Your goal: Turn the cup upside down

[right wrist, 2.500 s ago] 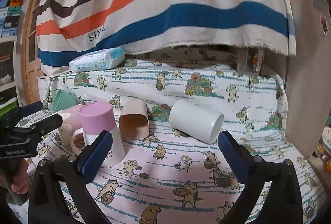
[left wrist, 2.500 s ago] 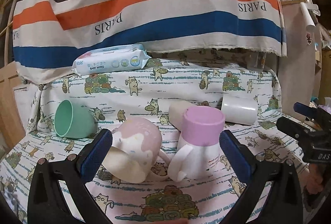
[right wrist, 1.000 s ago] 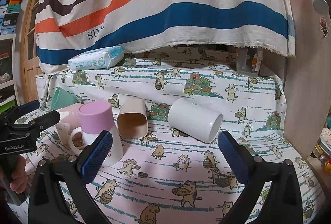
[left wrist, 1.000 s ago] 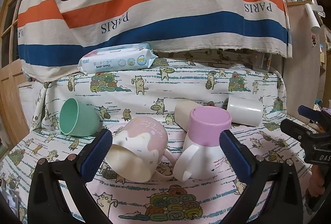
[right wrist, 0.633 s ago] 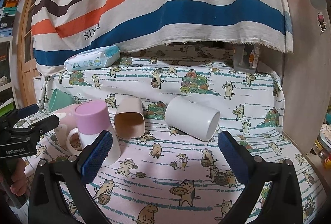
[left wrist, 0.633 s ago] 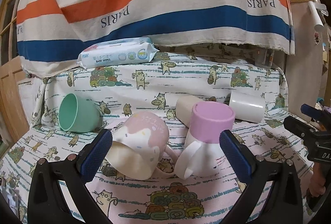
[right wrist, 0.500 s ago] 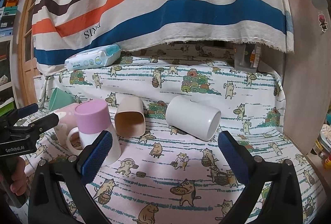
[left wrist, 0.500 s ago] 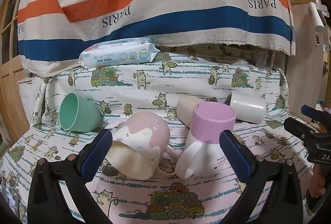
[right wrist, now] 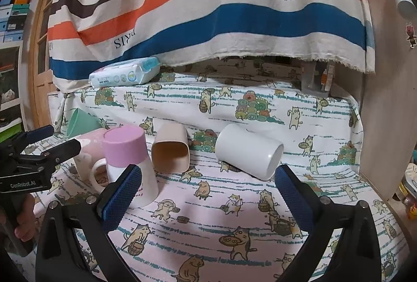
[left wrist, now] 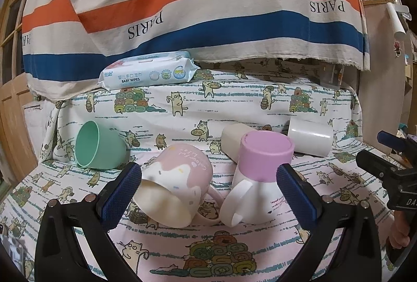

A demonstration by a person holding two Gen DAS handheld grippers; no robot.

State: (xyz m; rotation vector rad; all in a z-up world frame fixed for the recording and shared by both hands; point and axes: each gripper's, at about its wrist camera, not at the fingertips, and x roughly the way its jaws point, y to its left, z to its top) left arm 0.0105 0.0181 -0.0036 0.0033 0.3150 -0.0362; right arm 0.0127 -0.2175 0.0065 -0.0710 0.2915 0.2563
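Observation:
Several cups rest on a cat-print cloth. A pink-and-cream mug (left wrist: 177, 185) lies on its side. A white mug with a purple base (left wrist: 260, 172) stands upside down; it also shows in the right wrist view (right wrist: 127, 159). A green cup (left wrist: 96, 149), a beige cup (right wrist: 170, 151) and a white cup (right wrist: 247, 151) lie on their sides. My left gripper (left wrist: 208, 190) is open and empty, just in front of the two mugs. My right gripper (right wrist: 208, 193) is open and empty, in front of the beige and white cups.
A pack of baby wipes (left wrist: 148, 73) lies on the raised back ledge under a striped hanging cloth (left wrist: 195, 8). A wooden panel (right wrist: 385, 99) stands at the right. The left gripper appears at the left edge of the right wrist view (right wrist: 39, 151).
Both grippers have drifted only slightly; the view has shifted a little. No cup has moved and both grippers have stayed open.

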